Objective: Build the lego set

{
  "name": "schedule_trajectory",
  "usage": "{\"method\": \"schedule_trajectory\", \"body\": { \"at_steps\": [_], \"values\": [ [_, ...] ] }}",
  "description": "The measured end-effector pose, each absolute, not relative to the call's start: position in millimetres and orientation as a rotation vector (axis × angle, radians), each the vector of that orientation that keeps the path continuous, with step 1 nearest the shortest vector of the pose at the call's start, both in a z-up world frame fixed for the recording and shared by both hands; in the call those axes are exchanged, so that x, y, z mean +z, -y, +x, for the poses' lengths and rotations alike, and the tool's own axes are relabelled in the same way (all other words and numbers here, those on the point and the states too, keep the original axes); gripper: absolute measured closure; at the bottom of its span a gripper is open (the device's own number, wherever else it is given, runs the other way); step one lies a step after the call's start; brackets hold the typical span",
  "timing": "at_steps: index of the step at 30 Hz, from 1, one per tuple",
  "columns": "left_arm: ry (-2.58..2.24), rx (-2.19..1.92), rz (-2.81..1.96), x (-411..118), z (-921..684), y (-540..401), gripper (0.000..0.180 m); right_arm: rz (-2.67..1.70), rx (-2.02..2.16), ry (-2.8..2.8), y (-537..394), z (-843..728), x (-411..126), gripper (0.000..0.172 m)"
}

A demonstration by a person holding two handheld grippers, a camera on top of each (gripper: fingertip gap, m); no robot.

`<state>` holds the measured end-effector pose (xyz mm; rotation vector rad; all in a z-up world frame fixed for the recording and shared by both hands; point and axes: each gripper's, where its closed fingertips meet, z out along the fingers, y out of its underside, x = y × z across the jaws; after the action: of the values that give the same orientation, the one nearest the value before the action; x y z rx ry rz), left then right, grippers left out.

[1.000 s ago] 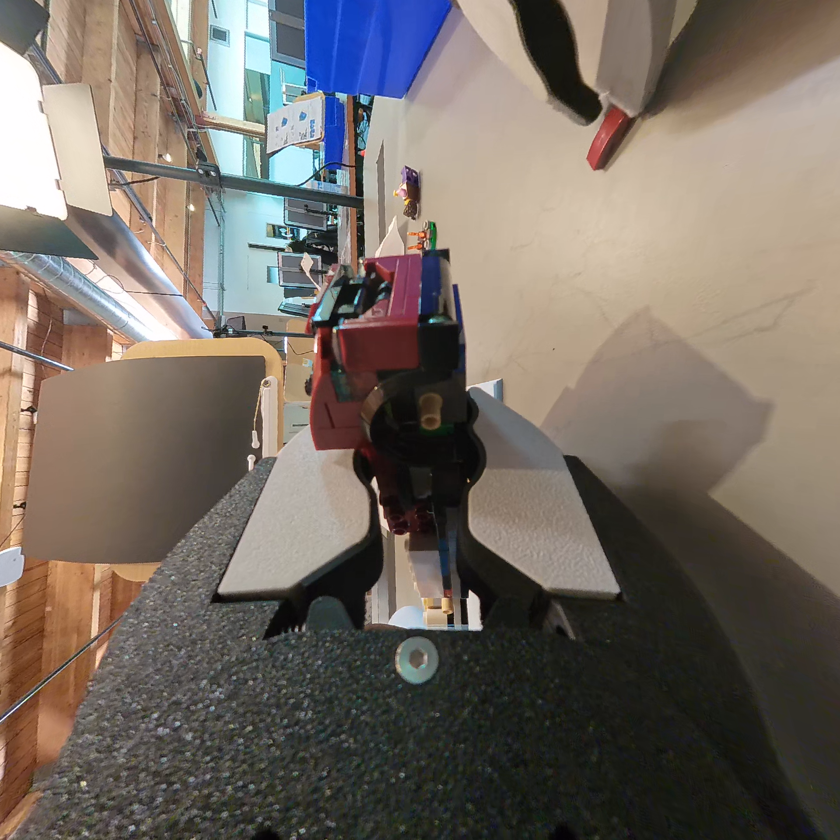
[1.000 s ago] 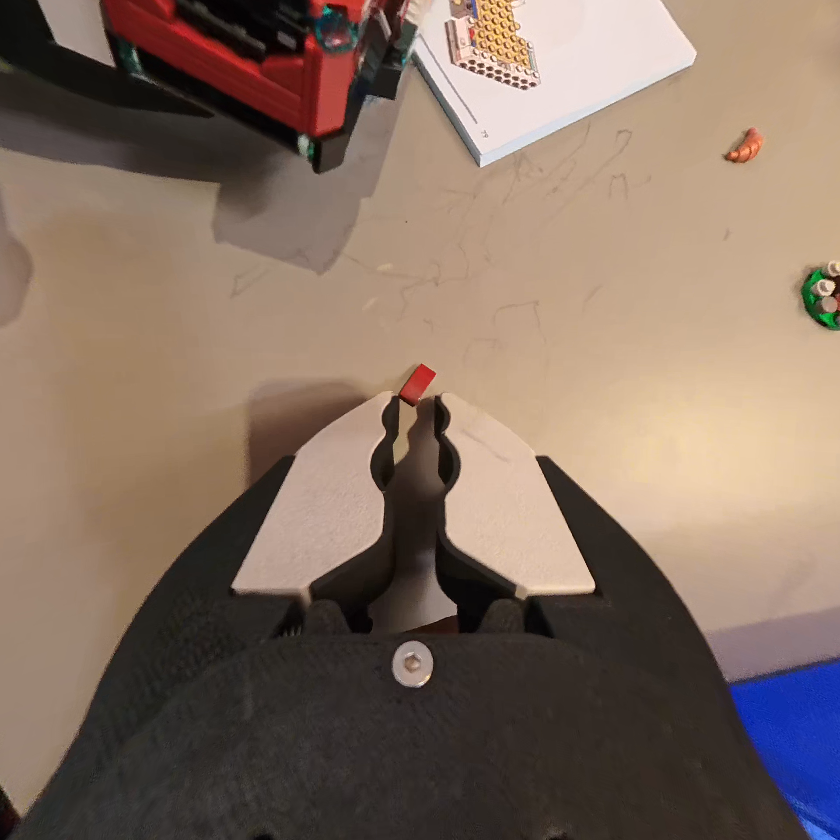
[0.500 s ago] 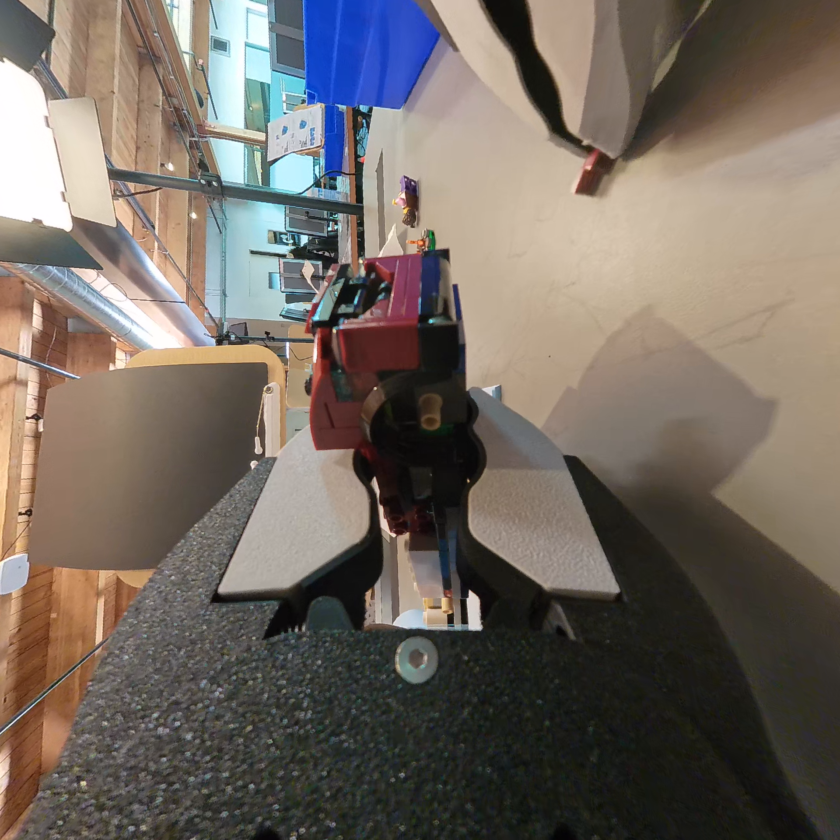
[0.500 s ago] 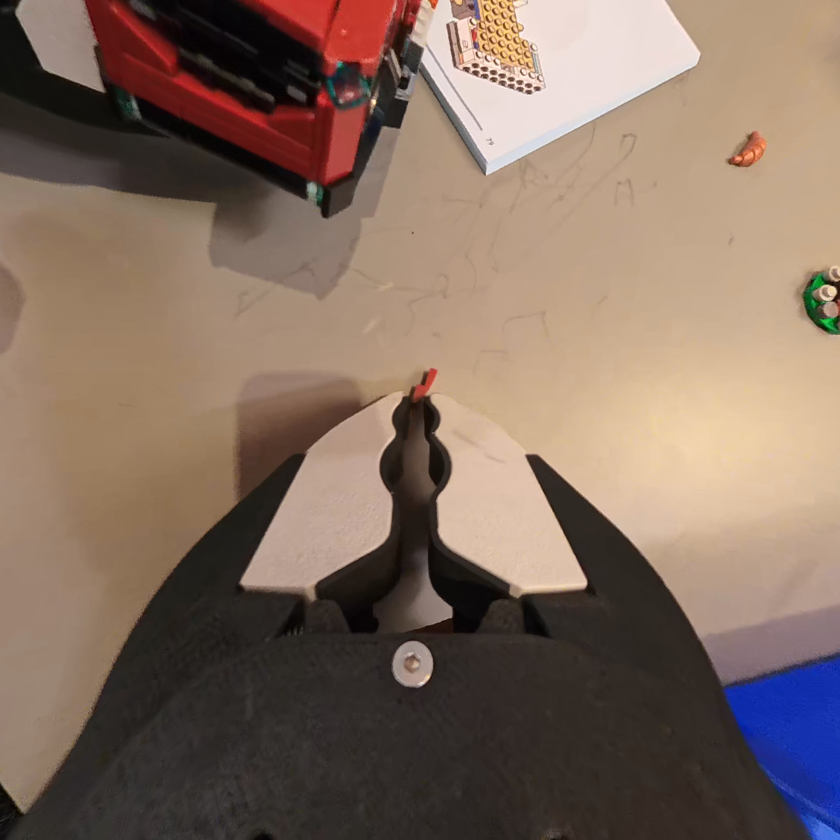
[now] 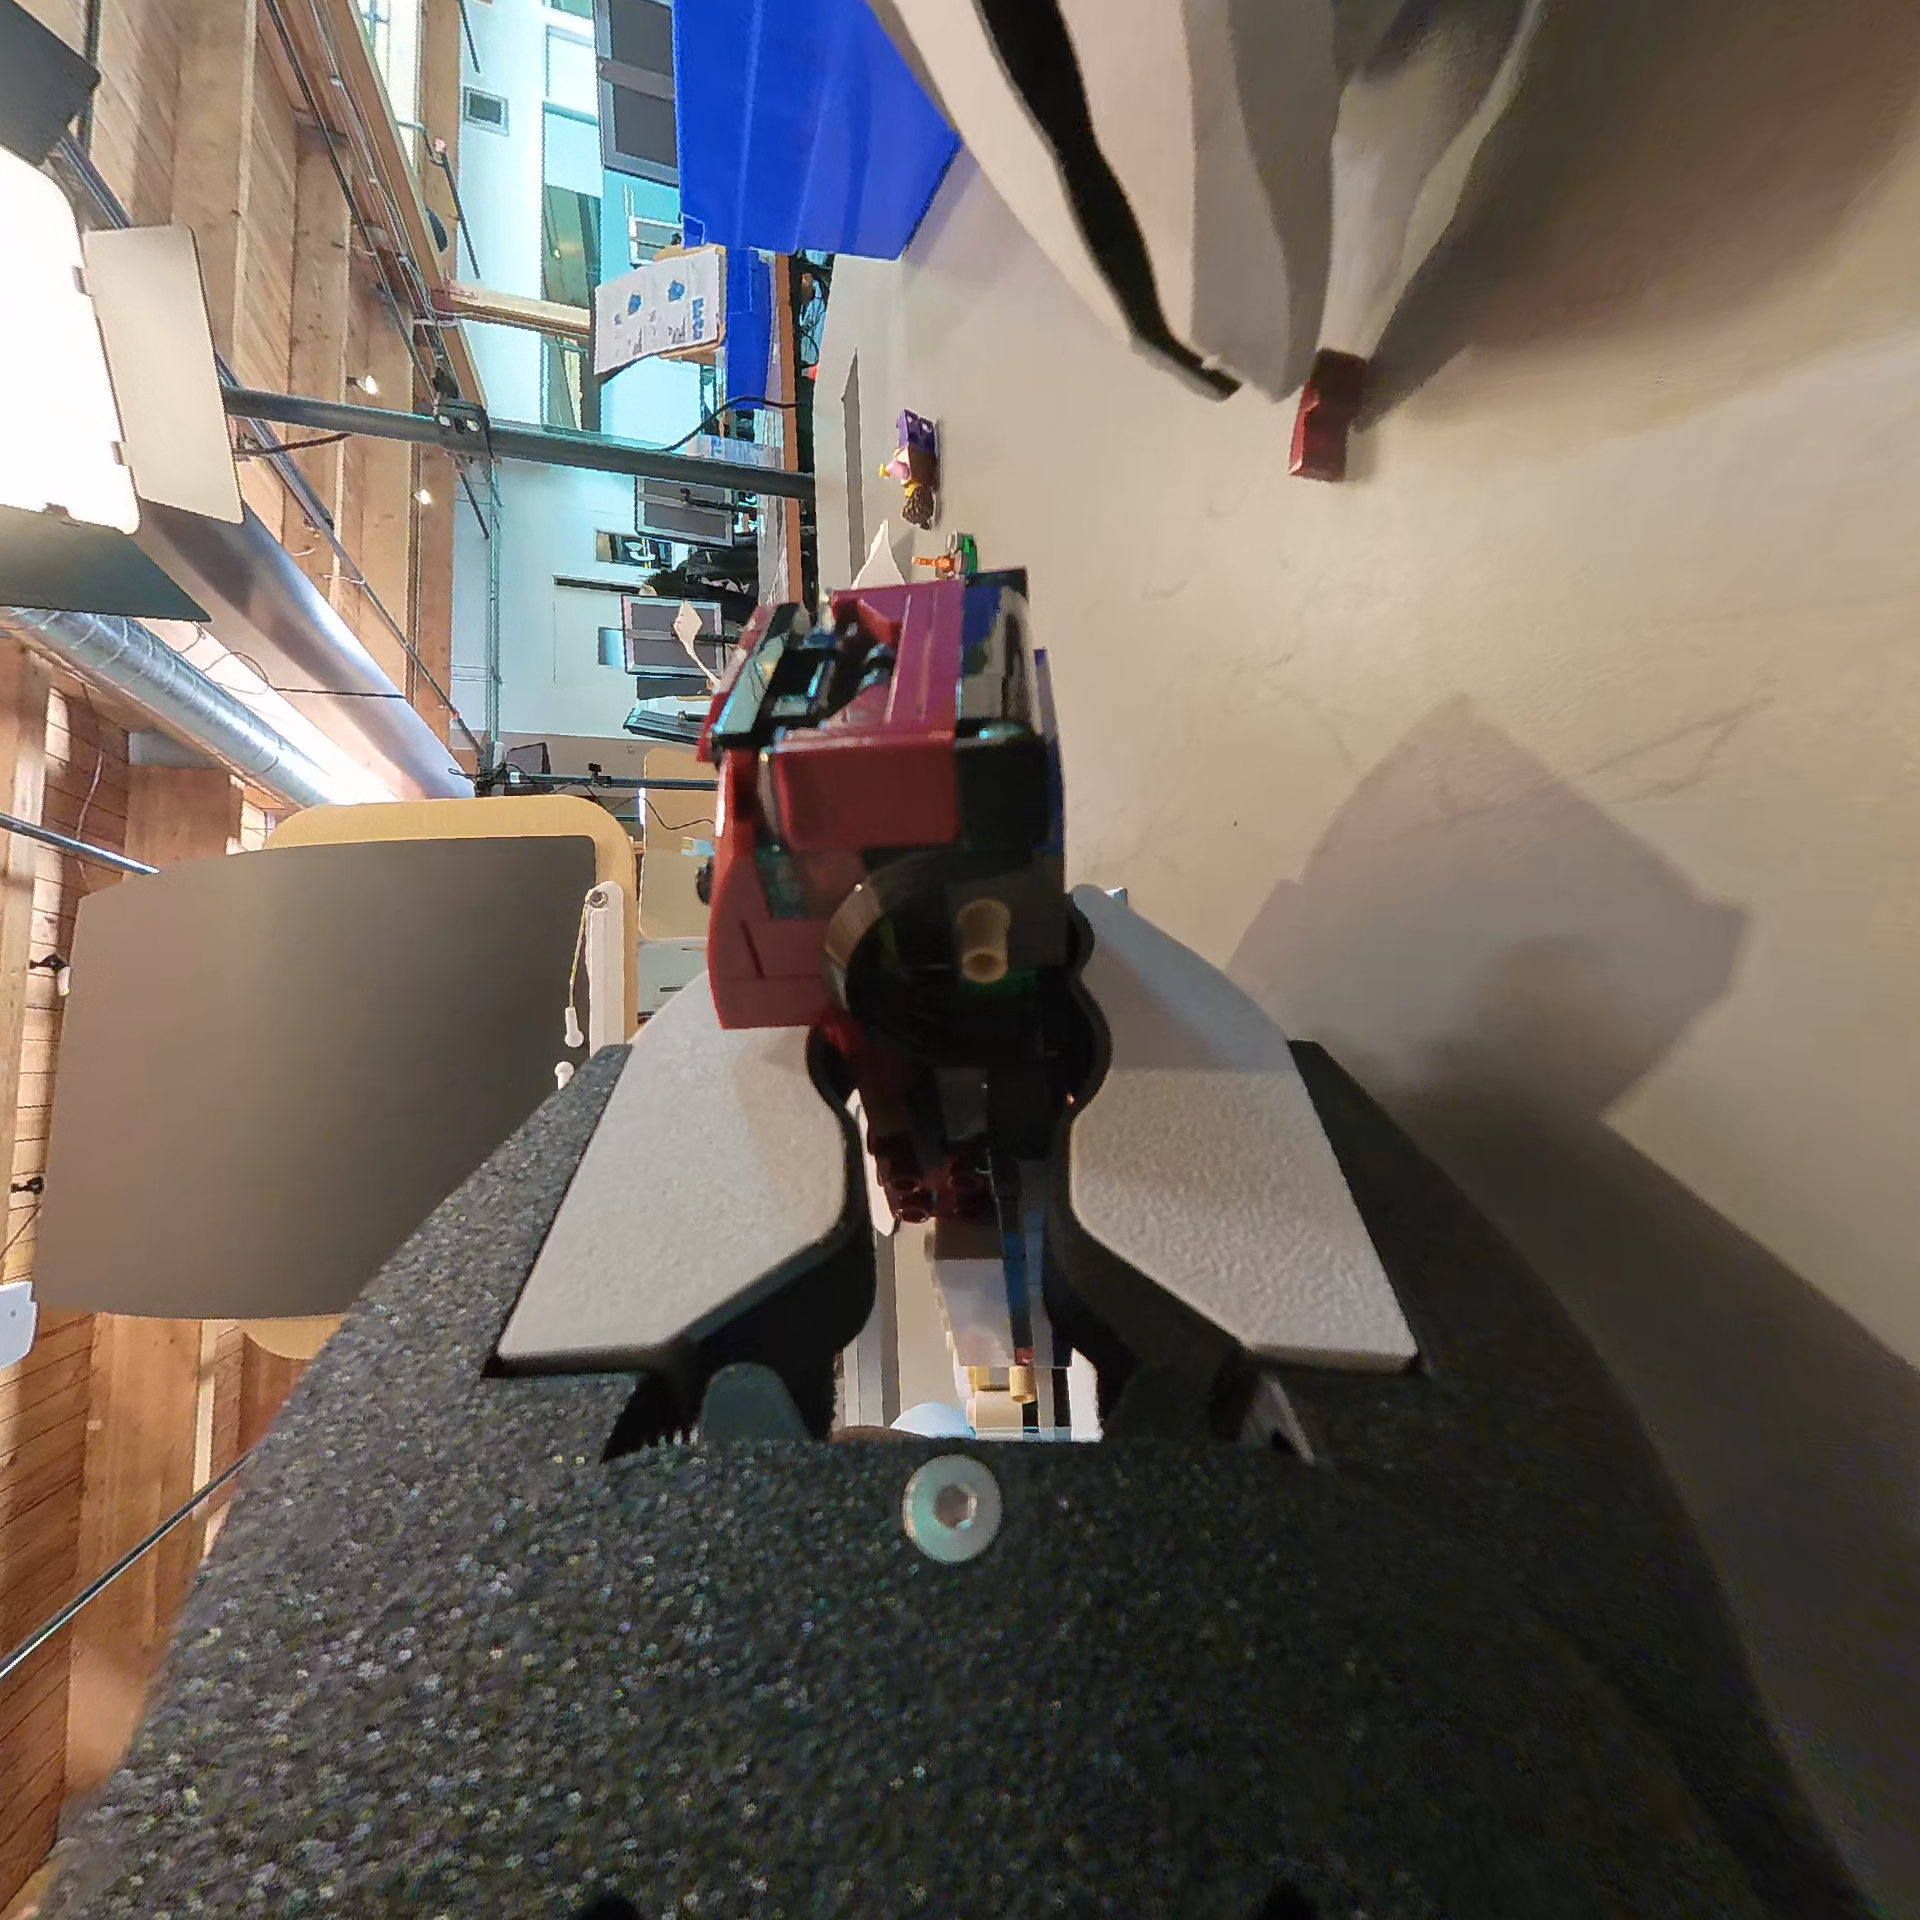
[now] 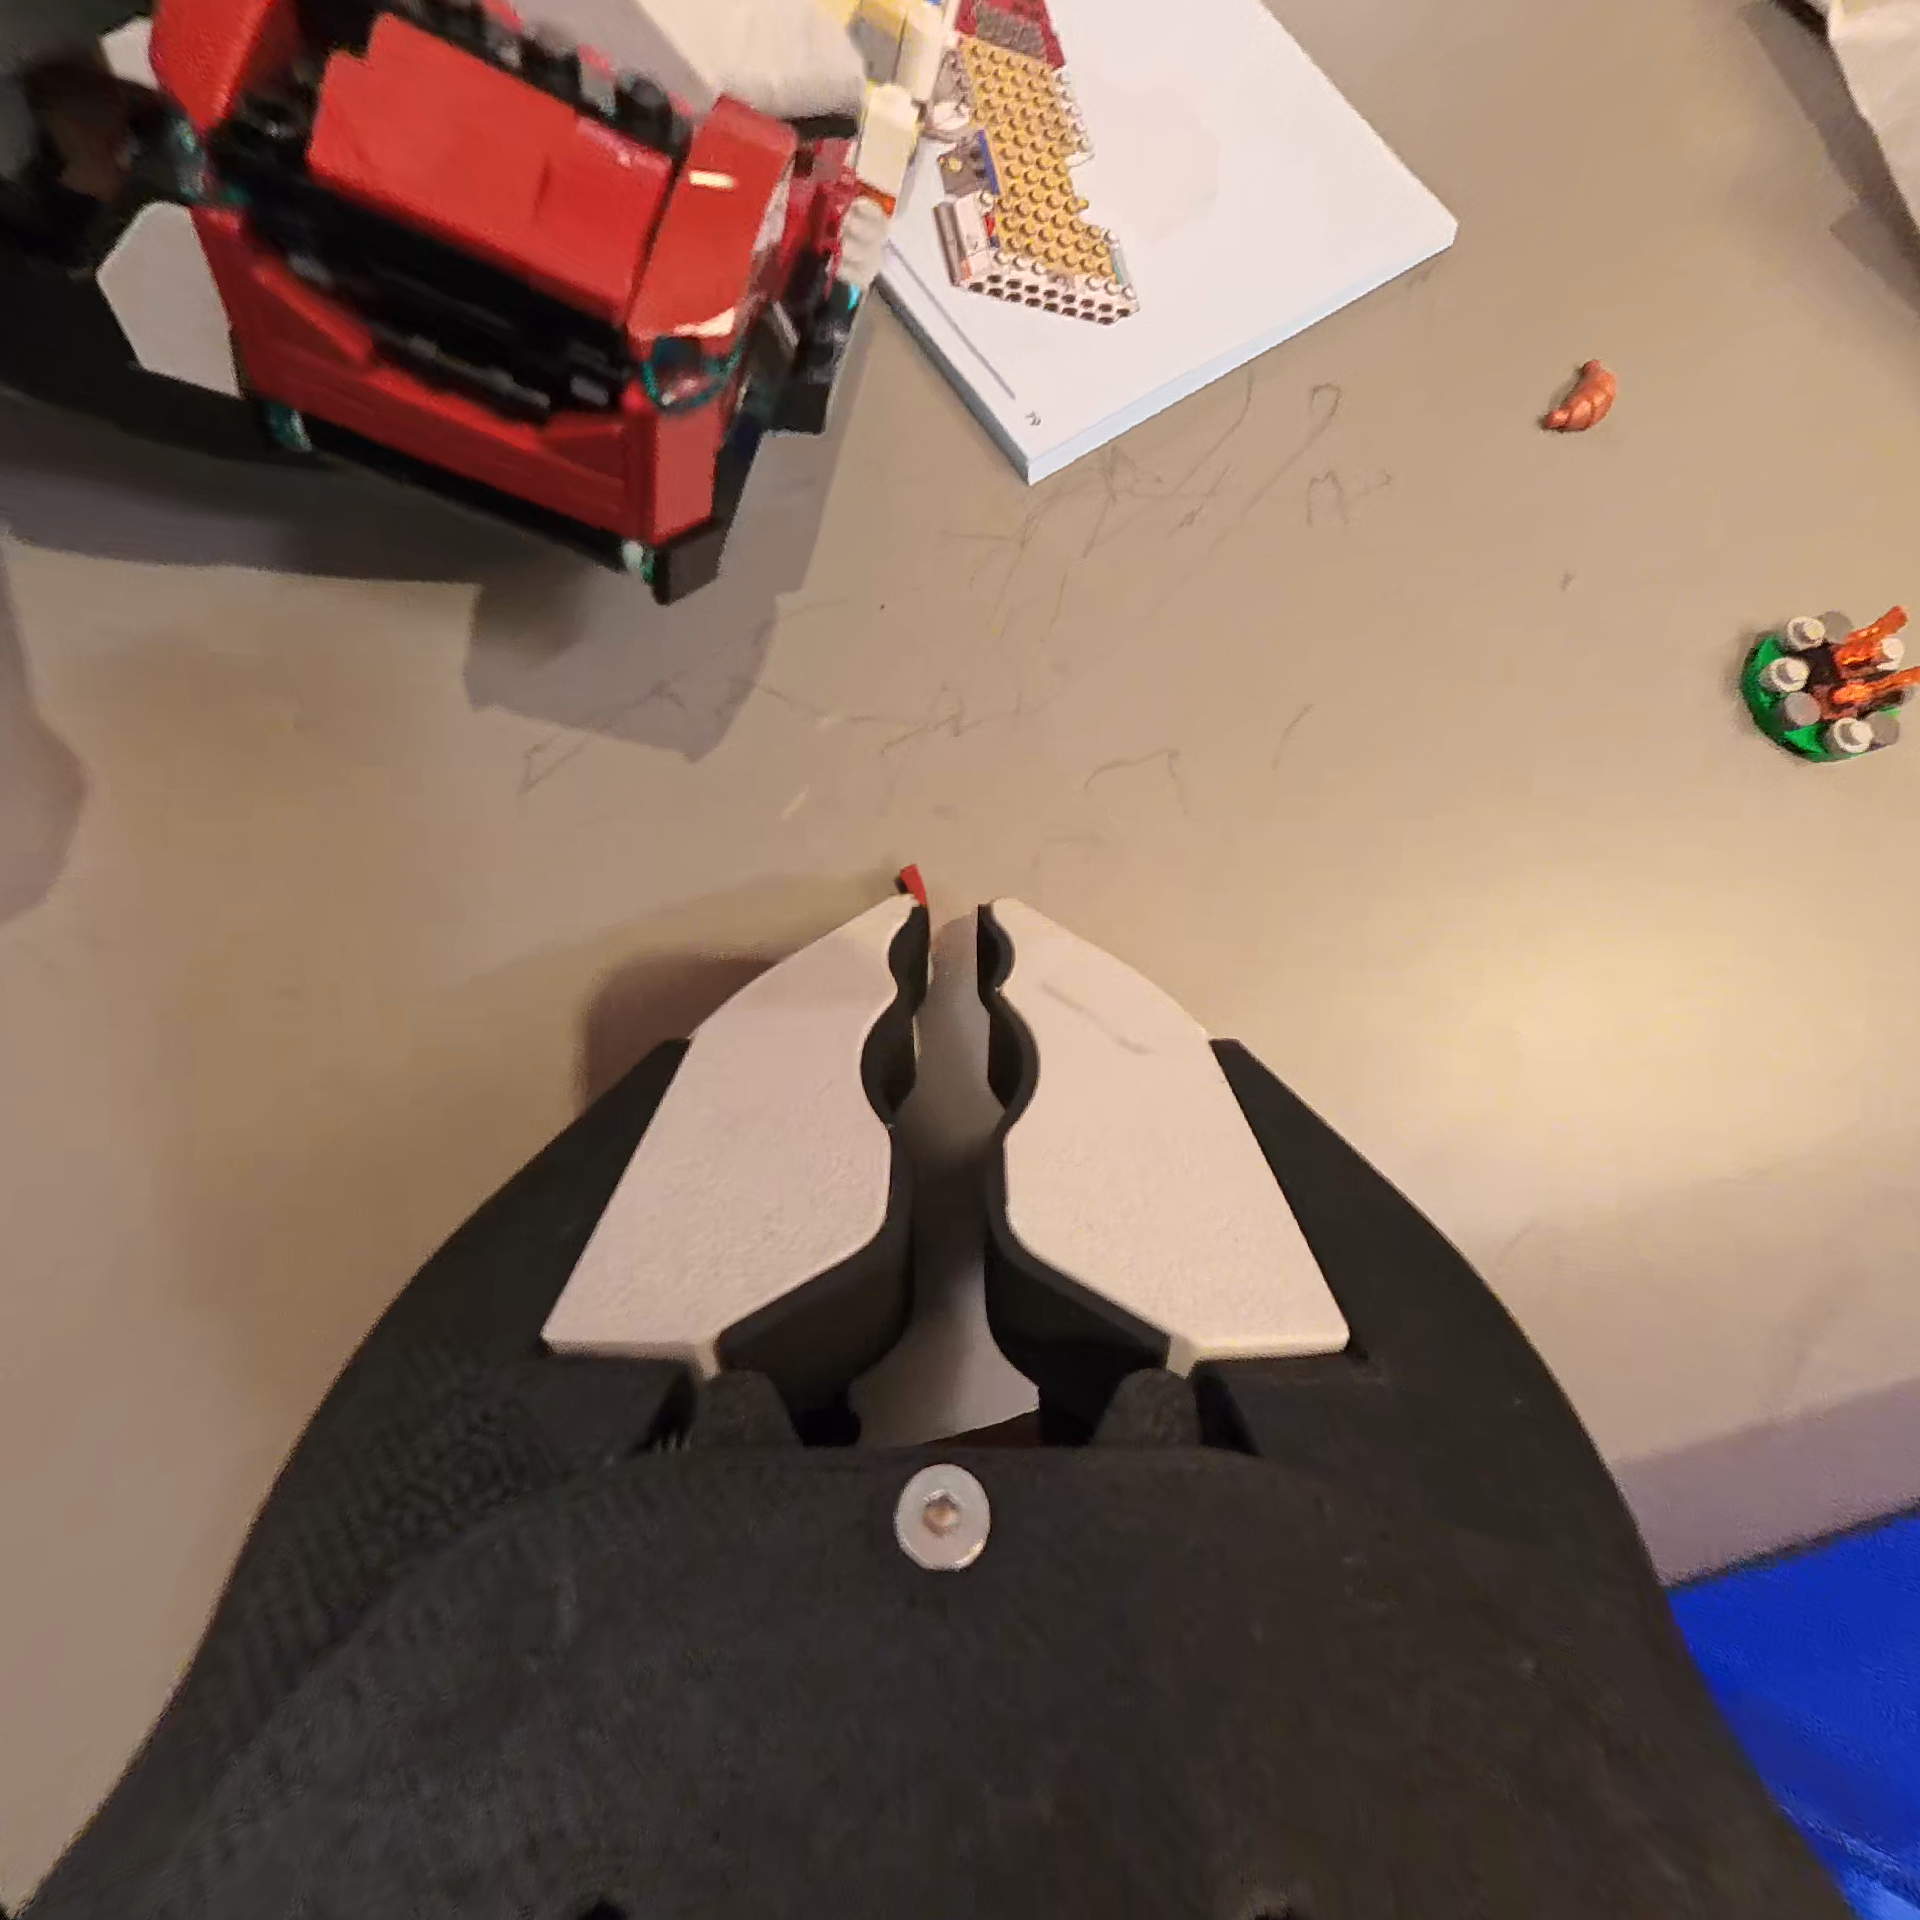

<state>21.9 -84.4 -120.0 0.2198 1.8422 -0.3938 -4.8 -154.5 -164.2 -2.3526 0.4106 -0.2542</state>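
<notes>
Right gripper wider, red piece beside

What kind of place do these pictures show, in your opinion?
Probably a shared workshop or office, set up for toy-brick building. A grey table carries loose brick pieces and an instruction booklet; behind it stand wooden walls, an exposed duct and monitors.

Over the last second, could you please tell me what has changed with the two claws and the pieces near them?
The right claw closed around the small red piece, then parted again. The piece now sits beside one fingertip, not between the pads. The red brick vehicle and the right claw have drawn closer together. Unchanged: the left claw still grips the vehicle, and the booklet lies where it was.
</notes>
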Motion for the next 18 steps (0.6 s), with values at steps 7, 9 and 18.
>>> {"method": "schedule_trajectory", "body": {
  "at_steps": [7, 9, 18],
  "values": [
    [-1.846, -0.393, 0.215, -121, 22, 83, 0.145, -2.363, -0.226, -0.396, 153, -6, -167, 0.163],
    [-1.847, -0.395, 0.215, -121, 22, 84, 0.145, -2.369, -0.220, -0.381, 152, -9, -167, 0.166],
    [-1.853, -0.394, 0.215, -122, 21, 84, 0.145, -2.391, -0.224, -0.336, 157, -15, -171, 0.162]
  ]
}}
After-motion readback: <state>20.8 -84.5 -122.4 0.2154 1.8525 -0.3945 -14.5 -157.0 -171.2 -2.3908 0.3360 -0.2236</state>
